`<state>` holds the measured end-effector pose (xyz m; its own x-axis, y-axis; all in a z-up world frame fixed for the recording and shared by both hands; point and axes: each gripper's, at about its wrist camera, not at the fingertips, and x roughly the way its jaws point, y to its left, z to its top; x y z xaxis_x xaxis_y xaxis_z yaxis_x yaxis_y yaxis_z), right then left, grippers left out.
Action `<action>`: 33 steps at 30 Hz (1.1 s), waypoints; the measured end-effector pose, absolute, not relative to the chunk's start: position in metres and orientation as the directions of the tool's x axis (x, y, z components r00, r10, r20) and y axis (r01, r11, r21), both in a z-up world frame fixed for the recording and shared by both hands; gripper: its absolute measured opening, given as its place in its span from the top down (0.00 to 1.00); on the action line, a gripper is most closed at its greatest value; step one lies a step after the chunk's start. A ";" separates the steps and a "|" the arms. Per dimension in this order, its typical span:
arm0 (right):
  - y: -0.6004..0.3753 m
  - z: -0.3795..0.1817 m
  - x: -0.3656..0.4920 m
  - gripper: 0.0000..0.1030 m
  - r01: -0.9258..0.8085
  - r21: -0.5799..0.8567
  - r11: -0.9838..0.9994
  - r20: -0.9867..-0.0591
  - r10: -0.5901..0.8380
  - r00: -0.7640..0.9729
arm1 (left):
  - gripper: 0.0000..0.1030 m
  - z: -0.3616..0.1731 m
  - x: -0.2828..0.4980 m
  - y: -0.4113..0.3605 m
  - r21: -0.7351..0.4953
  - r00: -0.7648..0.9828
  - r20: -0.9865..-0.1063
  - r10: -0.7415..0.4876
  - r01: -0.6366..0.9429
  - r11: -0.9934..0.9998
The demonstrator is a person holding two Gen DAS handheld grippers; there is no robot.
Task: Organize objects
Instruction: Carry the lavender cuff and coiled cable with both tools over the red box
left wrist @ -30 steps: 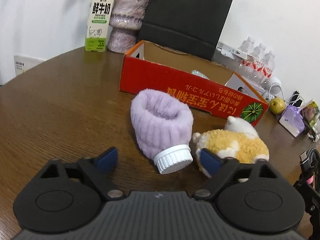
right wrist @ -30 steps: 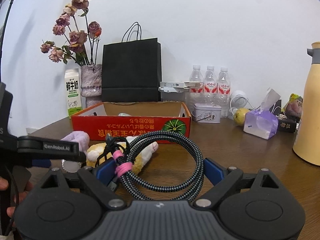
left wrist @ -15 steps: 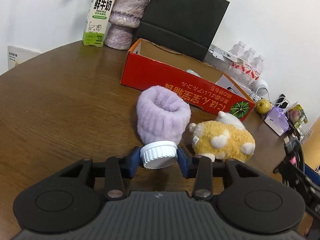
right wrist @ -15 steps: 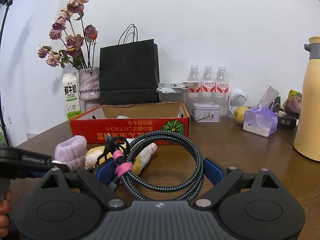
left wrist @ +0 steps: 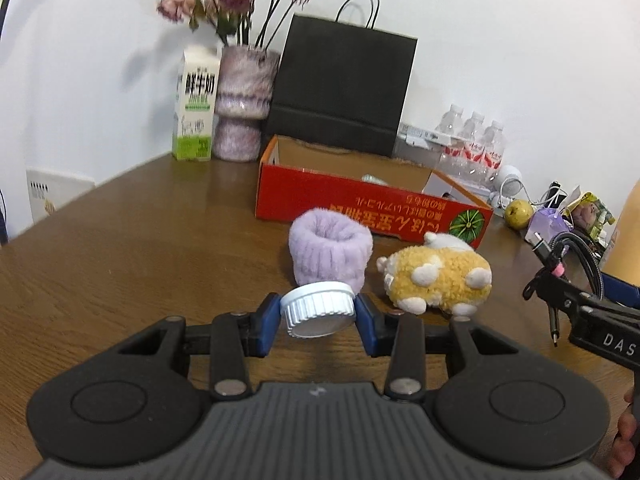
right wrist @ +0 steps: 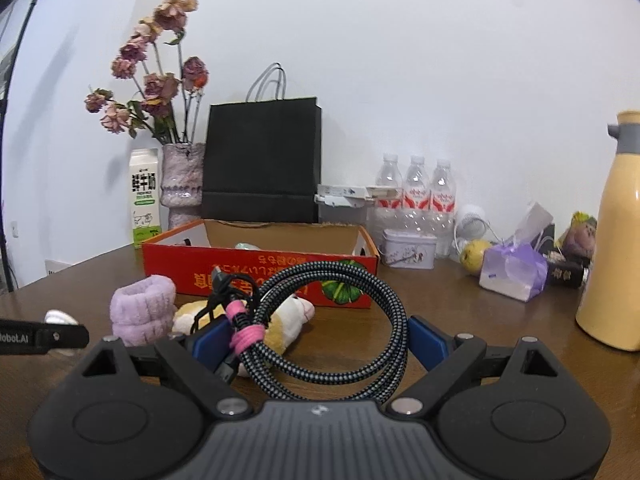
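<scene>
Left tongs (left wrist: 318,316): clamped on the white ribbed cap (left wrist: 318,310) of a bottle, one blue pad on each side of the cap.
Bottle: its body sits inside a fuzzy lilac sleeve (left wrist: 330,250), open end facing the red box; whether it rests on the desk cannot be told.
Right tongs (right wrist: 318,342): closed on a coiled braided cable (right wrist: 340,320), the blue pads pressing the loop from both sides.
Cable: black-and-grey weave, bound with a pink tie (right wrist: 244,336) at the left pad; a black plug sticks up above the tie.
Plush toy (left wrist: 436,276): yellow and white, lying on the desk just right of the lilac sleeve.
Red cardboard box (left wrist: 360,202): open-topped, behind the sleeve and toy, with a pumpkin print at its right end.
Desk (left wrist: 140,248): dark brown wood.
Back row: milk carton (left wrist: 196,108), lilac vase (left wrist: 244,104) with dried roses, black paper bag (left wrist: 344,84), water bottles (left wrist: 474,148).
Right side: yellow thermos (right wrist: 616,236), standing upright near the desk edge.
</scene>
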<state>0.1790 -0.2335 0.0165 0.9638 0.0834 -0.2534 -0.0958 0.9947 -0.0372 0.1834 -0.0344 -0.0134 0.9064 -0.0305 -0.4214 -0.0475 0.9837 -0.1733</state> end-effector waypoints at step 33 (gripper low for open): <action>-0.201 0.063 0.269 0.11 -0.172 0.001 0.985 -0.190 0.170 0.967 | 0.61 0.046 0.269 -0.056 -0.109 0.965 -0.261 -0.029 0.000 0.994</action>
<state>0.2694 -0.2011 0.0628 0.9670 0.1696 -0.1903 -0.1725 0.9850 0.0015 0.2685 -0.0558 0.0460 0.9649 -0.0286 -0.2611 -0.0001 0.9940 -0.1090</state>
